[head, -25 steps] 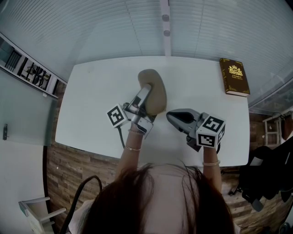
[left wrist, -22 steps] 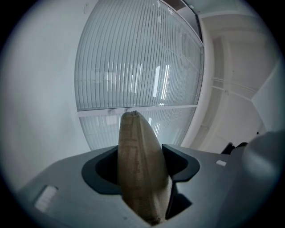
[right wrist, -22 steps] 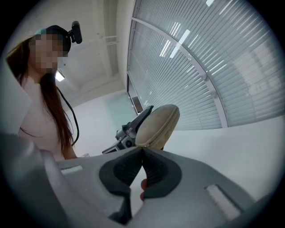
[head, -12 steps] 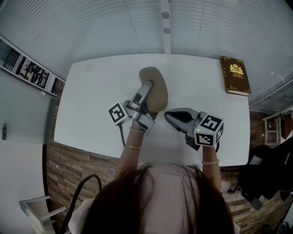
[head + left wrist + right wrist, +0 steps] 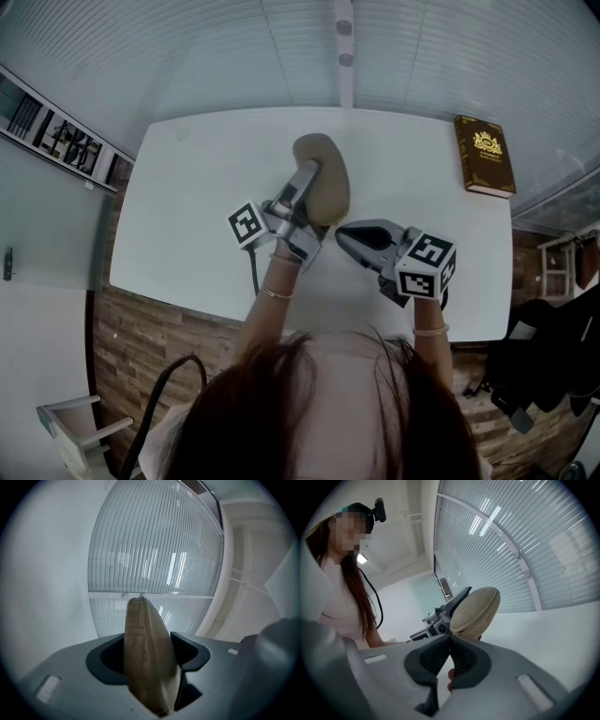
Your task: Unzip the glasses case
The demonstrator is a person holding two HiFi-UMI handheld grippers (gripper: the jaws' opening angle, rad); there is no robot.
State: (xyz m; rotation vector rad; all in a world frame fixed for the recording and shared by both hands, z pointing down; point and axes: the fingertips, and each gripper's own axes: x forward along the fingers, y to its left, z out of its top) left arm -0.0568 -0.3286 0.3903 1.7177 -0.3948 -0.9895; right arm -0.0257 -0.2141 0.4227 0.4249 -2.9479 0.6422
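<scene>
A tan fabric glasses case [image 5: 326, 178] is held up above the white table [image 5: 206, 187]. My left gripper [image 5: 309, 183] is shut on it from the left side. In the left gripper view the case [image 5: 143, 625] stands narrow and upright between the two jaws of that gripper [image 5: 150, 667]. My right gripper [image 5: 343, 234] is shut, its tip close to the case's near end. In the right gripper view its closed tips [image 5: 451, 638] meet right at the zipped seam of the case [image 5: 476, 609]. Whether they pinch the zipper pull is hidden.
A dark brown book [image 5: 485, 155] with a gold crest lies at the table's far right corner. A cable [image 5: 251, 277] hangs from the left gripper over the table's near edge. A window with blinds runs behind the table.
</scene>
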